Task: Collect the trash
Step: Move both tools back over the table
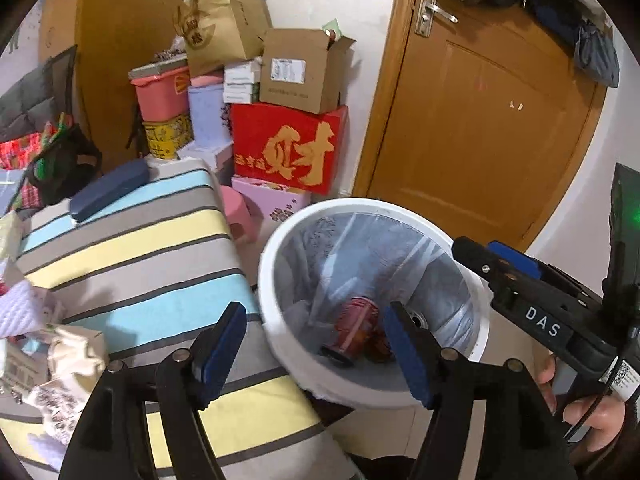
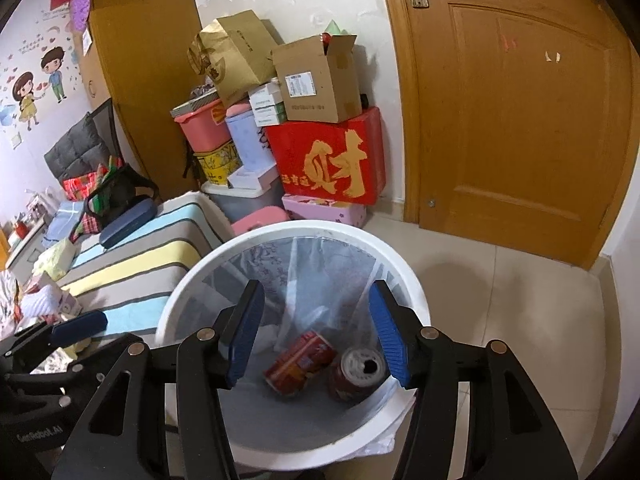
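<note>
Right gripper (image 2: 316, 336) jaws apart, empty, over white bin (image 2: 188, 280) | two red cans (image 2: 300, 362) lie on bin bottom, below and between the pads | left gripper (image 1: 314, 354) jaws apart, empty, lower frame | striped bedcover (image 1: 132, 264) left of bin | stacked boxes (image 2: 328, 160), wooden door (image 2: 520, 120) behind.

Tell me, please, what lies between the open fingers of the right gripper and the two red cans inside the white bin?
Nothing: in the right wrist view the right gripper hangs empty over the white bin, with only air down to the two red cans.
</note>
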The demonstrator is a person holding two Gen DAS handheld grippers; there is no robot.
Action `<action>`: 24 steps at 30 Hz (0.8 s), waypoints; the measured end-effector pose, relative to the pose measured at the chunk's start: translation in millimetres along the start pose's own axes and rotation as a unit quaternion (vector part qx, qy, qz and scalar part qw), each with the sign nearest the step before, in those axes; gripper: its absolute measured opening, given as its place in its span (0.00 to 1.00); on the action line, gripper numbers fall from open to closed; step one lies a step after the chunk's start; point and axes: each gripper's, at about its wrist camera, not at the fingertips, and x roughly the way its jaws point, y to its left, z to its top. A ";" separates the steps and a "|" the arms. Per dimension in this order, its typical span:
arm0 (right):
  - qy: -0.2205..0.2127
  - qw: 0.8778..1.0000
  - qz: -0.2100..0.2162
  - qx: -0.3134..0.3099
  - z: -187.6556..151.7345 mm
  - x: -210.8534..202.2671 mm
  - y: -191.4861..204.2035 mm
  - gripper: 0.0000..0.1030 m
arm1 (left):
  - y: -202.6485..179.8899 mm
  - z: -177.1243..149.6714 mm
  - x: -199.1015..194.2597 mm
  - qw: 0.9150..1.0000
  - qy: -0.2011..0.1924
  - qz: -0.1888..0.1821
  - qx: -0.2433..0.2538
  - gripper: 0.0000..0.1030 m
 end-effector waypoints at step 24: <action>-0.030 0.996 0.067 -0.058 -28.6 -30.8 74.1 0.55 | 78.3 -57.6 -100.5 0.993 -0.051 0.076 -0.069 0.69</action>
